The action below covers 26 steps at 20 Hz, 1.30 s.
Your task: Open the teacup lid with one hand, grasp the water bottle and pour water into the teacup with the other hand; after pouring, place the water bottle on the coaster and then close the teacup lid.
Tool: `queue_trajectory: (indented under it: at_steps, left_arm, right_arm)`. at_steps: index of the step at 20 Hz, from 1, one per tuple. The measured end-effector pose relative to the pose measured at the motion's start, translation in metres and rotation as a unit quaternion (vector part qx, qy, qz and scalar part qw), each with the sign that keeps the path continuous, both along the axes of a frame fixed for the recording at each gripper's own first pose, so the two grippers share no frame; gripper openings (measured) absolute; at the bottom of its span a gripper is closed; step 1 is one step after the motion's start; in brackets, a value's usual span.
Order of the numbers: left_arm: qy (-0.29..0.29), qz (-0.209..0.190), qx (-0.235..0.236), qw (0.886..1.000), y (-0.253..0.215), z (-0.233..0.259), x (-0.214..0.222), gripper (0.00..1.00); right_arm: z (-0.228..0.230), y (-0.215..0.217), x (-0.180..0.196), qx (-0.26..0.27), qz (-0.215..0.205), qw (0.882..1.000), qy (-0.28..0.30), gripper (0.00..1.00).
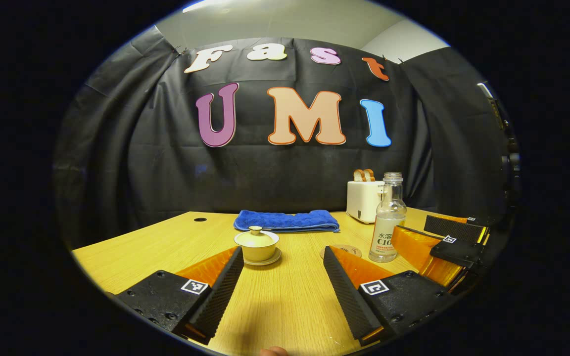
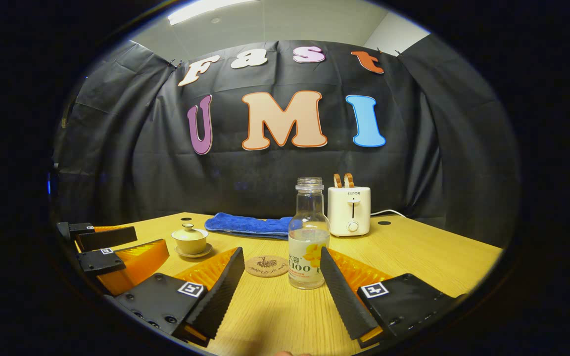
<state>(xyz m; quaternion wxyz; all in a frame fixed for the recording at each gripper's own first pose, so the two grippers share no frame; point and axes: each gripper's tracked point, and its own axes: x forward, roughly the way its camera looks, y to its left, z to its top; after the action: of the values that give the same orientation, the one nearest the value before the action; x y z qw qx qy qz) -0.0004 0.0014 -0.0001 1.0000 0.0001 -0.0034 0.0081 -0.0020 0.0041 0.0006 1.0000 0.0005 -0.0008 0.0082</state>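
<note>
- On the wooden table (image 1: 131, 252), in the left gripper view, the left gripper (image 1: 283, 277) has its fingers spread apart, holding nothing.
- The teacup (image 1: 258, 245) stands on its saucer just beyond the left finger, with the lid (image 1: 256, 236) on it.
- The water bottle (image 1: 388, 220) stands uncapped near the coaster (image 1: 345, 250); its label is too small to read surely.
- A blue towel (image 1: 286, 220) and a white toaster (image 1: 363, 200) are behind.
- In the right gripper view, the right gripper (image 2: 282, 274) is also wide apart, with the bottle between its fingers, close to the right one.
- The toaster shows small writing on its front.
</note>
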Motion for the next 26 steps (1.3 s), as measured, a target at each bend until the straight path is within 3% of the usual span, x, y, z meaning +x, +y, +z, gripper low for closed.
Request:
queue_trajectory:
  at_steps: [14,18,26]
  left_arm:
    - [-0.003,0.007,0.002,1.000,0.011,0.001,0.015,0.95]
    - [-0.002,0.022,0.003,1.000,0.026,-0.001,0.036,0.95]
    - [0.000,0.021,0.003,1.000,0.050,-0.002,0.110,0.95]
  right_arm:
    - [-0.001,0.001,0.000,0.000,0.003,1.000,0.000,0.95]
    - [-0.001,0.006,-0.001,0.001,0.020,1.000,0.001,0.98]
    - [-0.001,-0.017,0.009,0.000,0.000,1.000,0.000,0.95]
